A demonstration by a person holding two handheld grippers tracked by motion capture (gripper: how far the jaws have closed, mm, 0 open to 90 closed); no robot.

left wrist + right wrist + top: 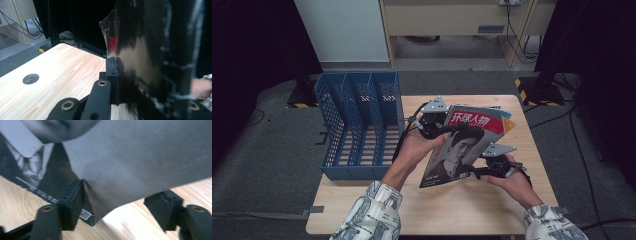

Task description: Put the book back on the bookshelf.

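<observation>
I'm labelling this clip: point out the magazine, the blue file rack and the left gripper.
magazine (462,145): high view, front cover.
blue file rack (343,172): high view, front wall.
left gripper (448,126): high view, jaws at the magazine's edge.

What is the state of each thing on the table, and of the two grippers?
magazine: closed, lifted and tilted above the table, front cover facing up.
left gripper: shut on the magazine's edge.
right gripper: open, its jaws on either side of the magazine's lower corner, one pad touching the cover.
file rack: standing at the table's left edge, compartments empty.
table: wooden top, carrying the file rack.
</observation>
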